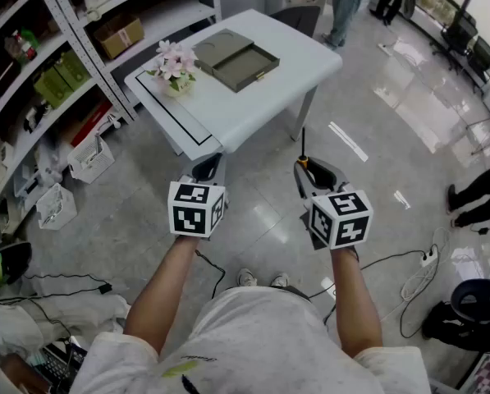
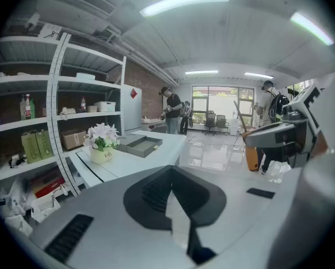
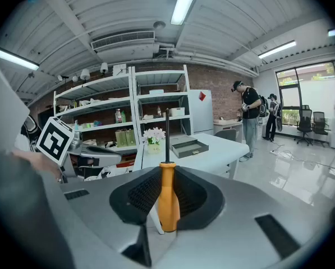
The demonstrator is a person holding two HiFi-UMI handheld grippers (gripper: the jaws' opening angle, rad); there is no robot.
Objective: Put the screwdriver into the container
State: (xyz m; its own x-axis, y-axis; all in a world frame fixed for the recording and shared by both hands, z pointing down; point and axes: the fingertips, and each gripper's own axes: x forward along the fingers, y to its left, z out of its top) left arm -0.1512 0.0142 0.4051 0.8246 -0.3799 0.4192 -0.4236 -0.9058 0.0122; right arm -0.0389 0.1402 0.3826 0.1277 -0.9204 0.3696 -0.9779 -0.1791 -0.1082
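The screwdriver [image 3: 167,200] has an orange handle and a thin dark shaft that points up and forward. My right gripper [image 3: 167,178] is shut on its handle. In the head view the right gripper [image 1: 308,171] hangs over the floor, short of the white table [image 1: 253,105], with the screwdriver [image 1: 304,156] in it. The container [image 1: 237,57] is an open olive-grey box lying on the table's far part; it also shows as the container [image 3: 189,147] and the container [image 2: 141,146]. My left gripper [image 1: 208,167] is level with the right one, also short of the table, shut on nothing, its jaws together [image 2: 170,175].
A pot of pink-white flowers [image 1: 176,69] stands on the table's left corner. Metal shelves [image 1: 56,72] with boxes and bottles line the left side. White baskets [image 1: 72,175] and cables [image 1: 409,277] lie on the floor. A person [image 1: 343,6] stands beyond the table.
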